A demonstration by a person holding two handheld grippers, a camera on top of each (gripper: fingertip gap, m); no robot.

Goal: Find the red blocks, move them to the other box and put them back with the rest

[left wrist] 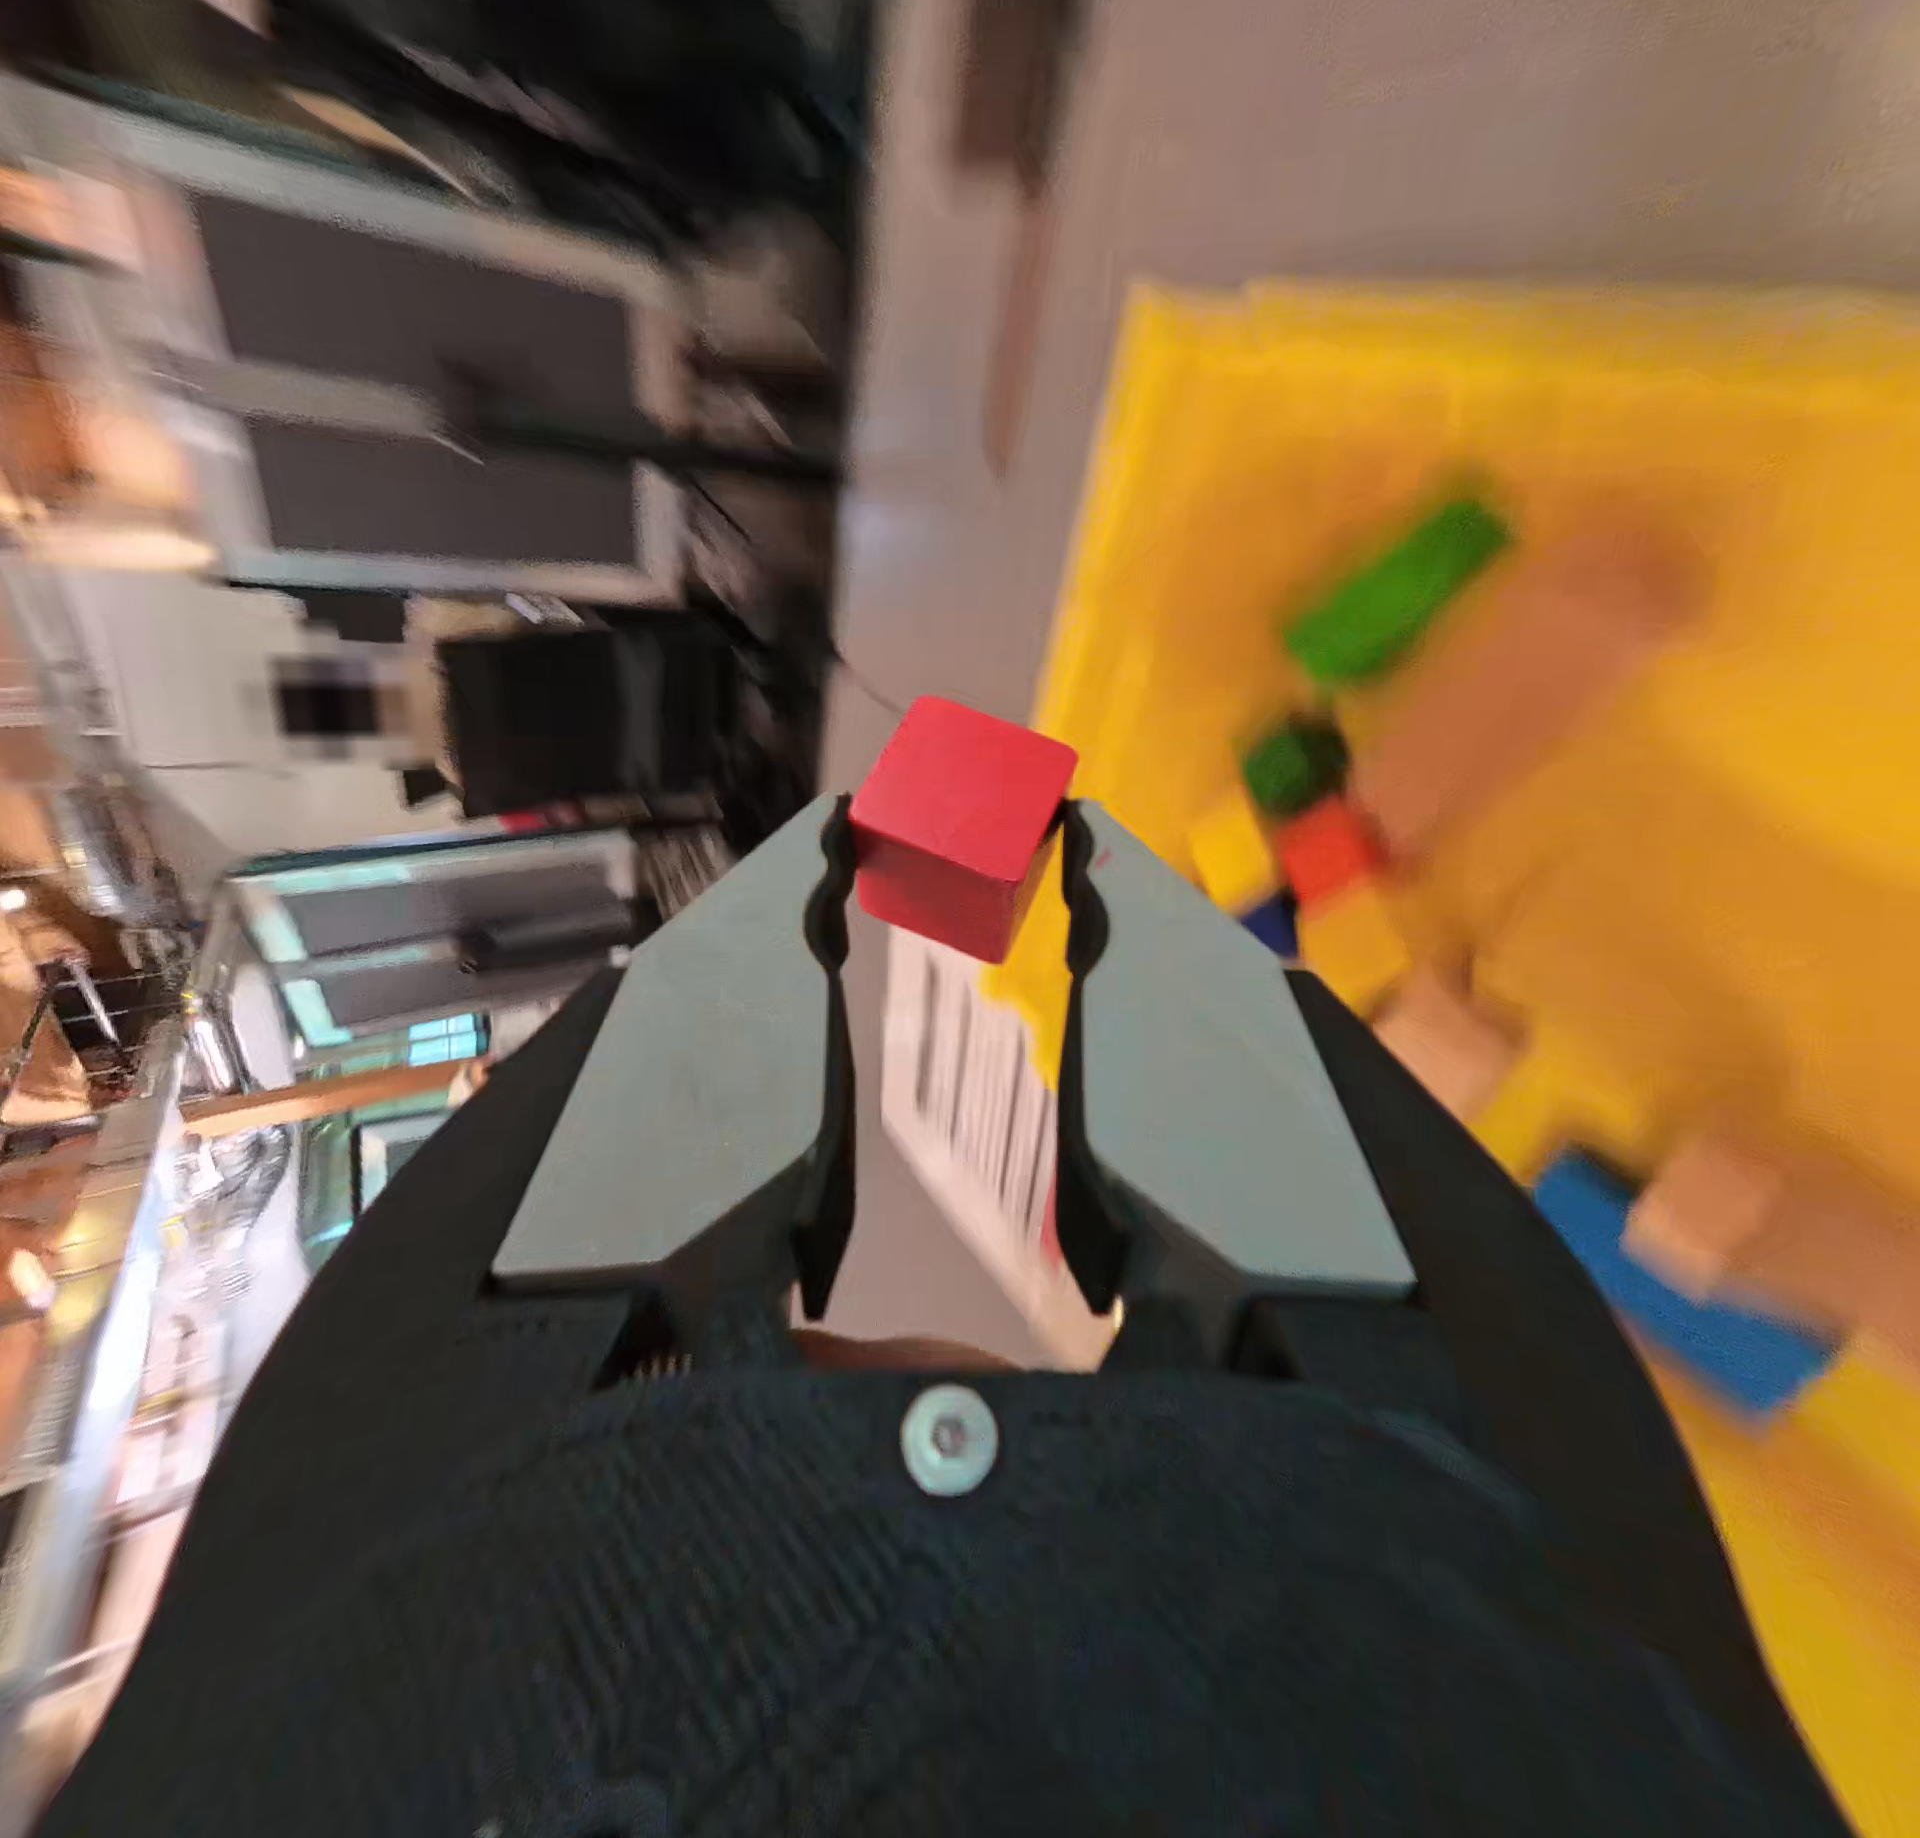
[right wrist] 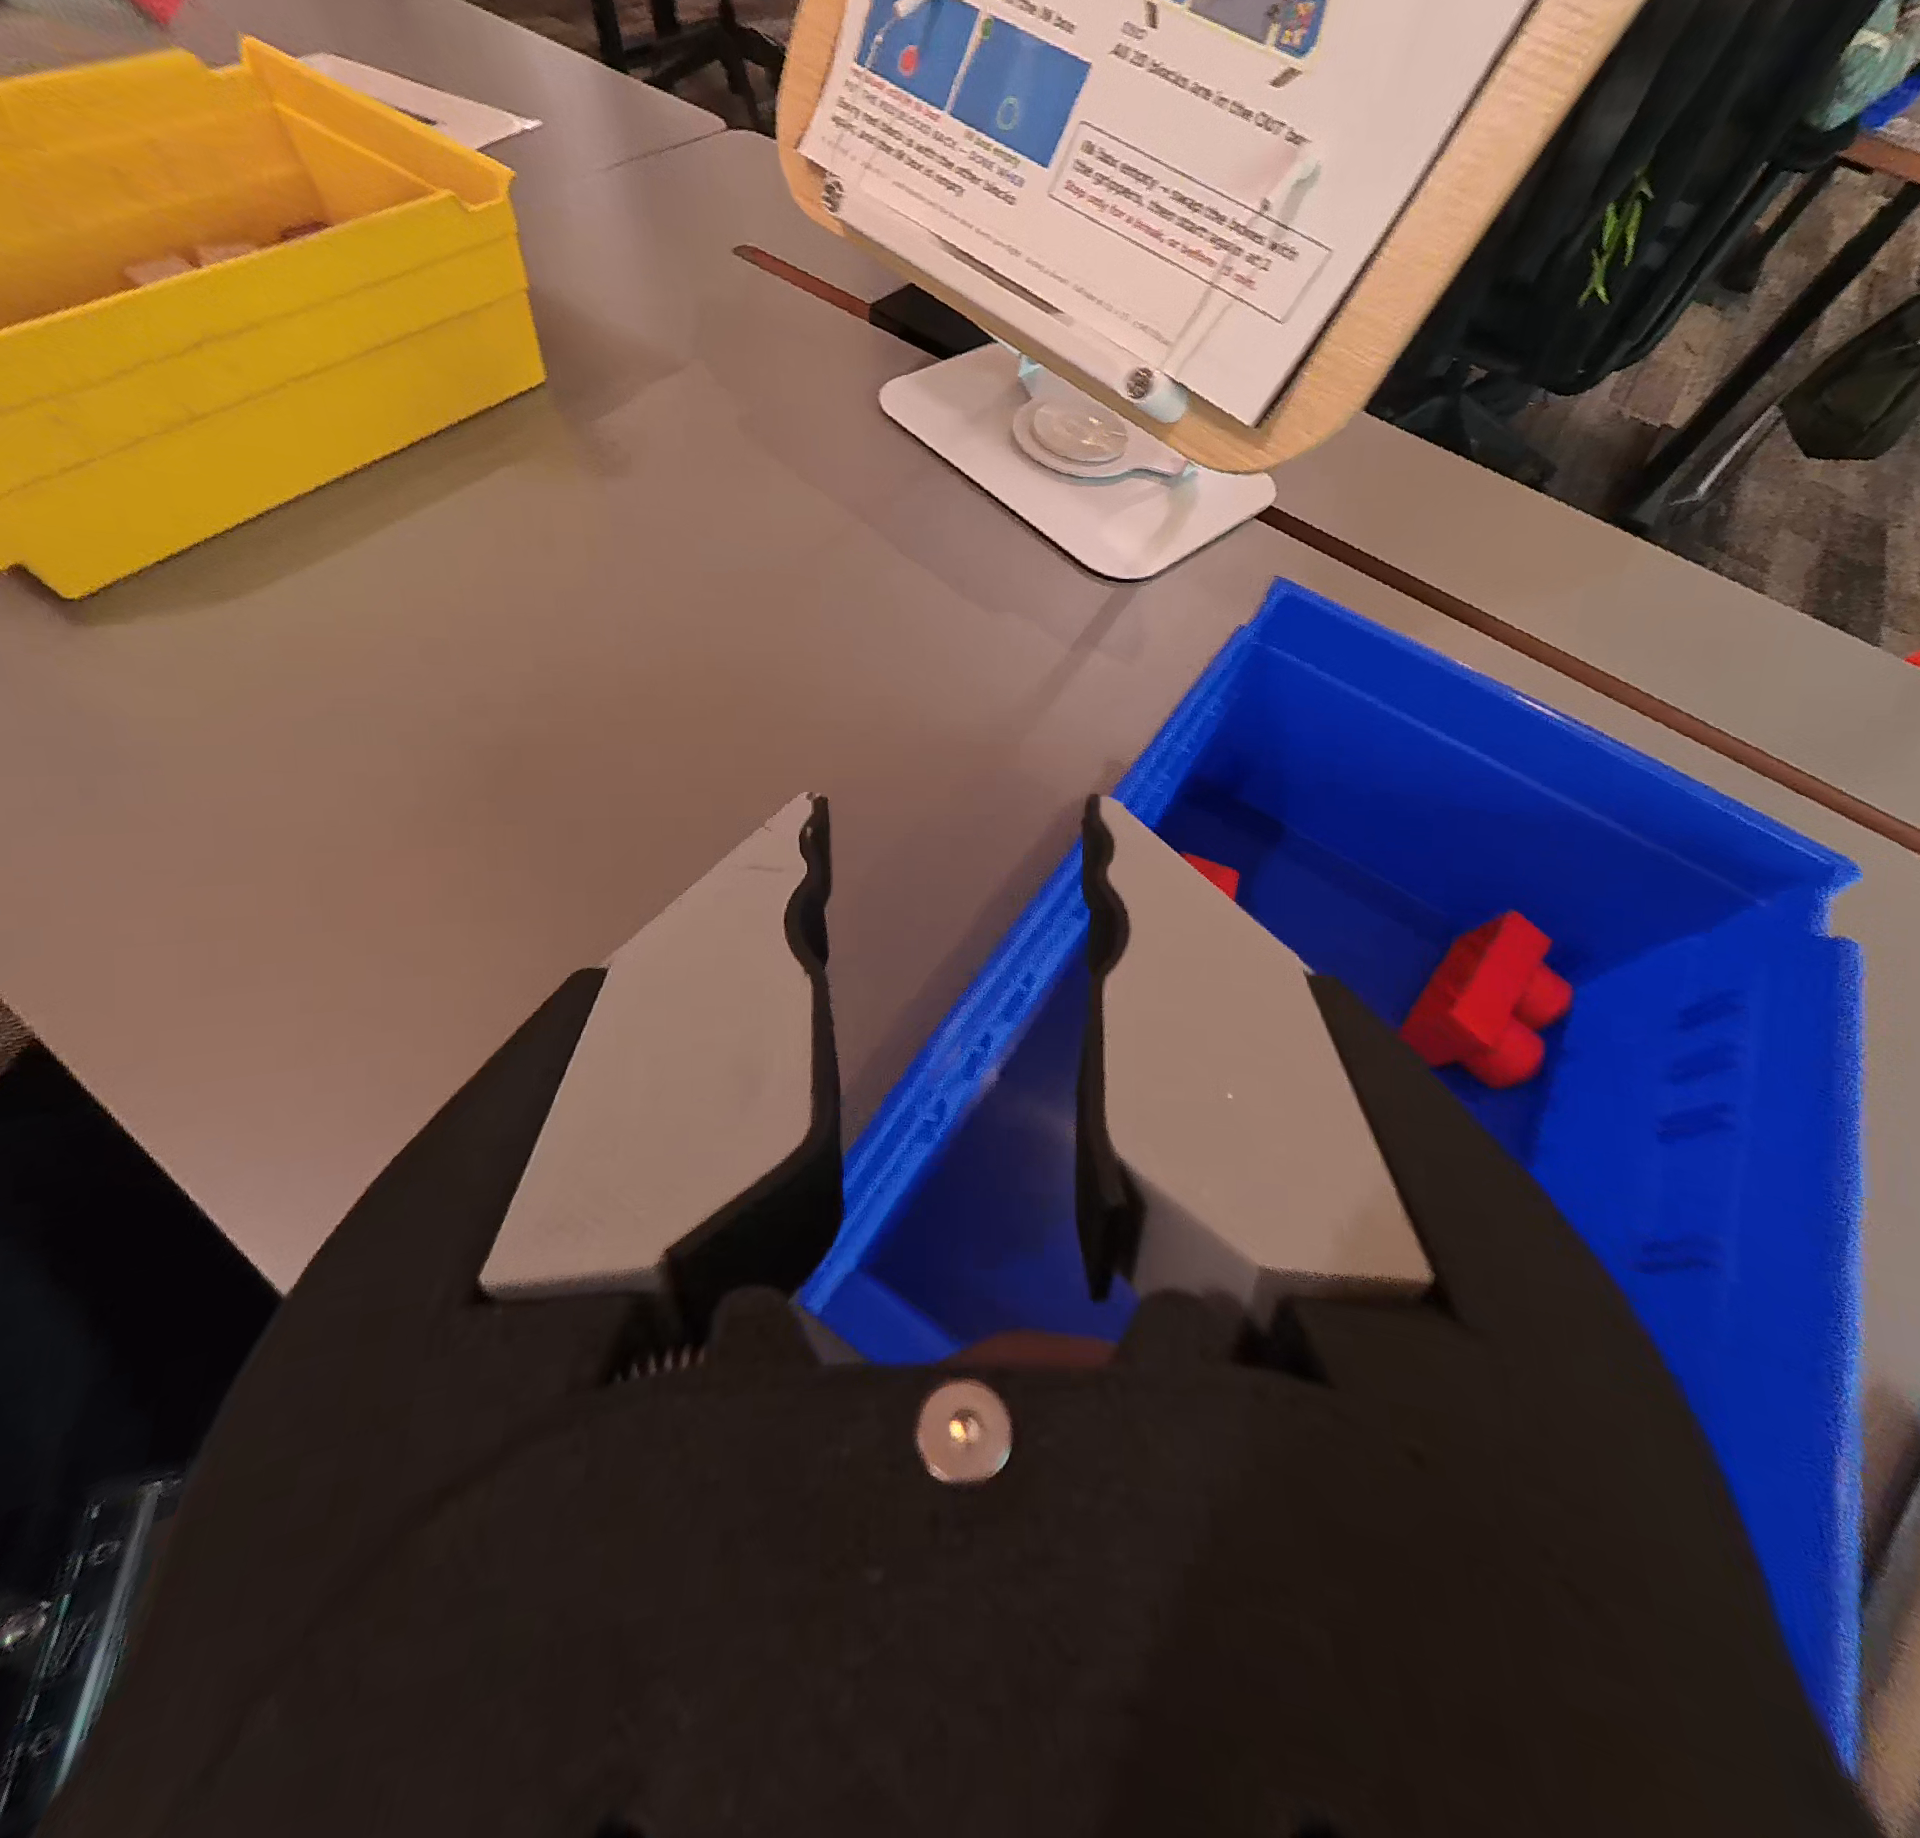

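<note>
Pinching a small red wooden cube [left wrist: 961,832] at their tips, your left tongs [left wrist: 958,832] are clamped on two opposite faces, and the cube rides clear above the open yellow plastic box [left wrist: 1195,417]. That box lies ahead and to the right of the tongs in the left wrist view. It holds the mixed lot, badly blurred: a long green block [left wrist: 1397,588], a blue one [left wrist: 1683,1300], plain wood pieces and others in a cluster.

Your right tongs [right wrist: 951,832] are spread with nothing between them, hovering over the near left wall of the blue plastic box [right wrist: 1507,749] on the grey desk [right wrist: 520,728]. A red studded plastic brick [right wrist: 1486,999] lies on that box's floor, to the right of the right tongs and slightly ahead. A second red piece [right wrist: 1210,874] peeks out behind the right finger; shape not legible.

Judgement: the cube is either leaving or returning to the yellow box; direction cannot be told. The right tongs are the nearer pair to the studded brick.
</note>
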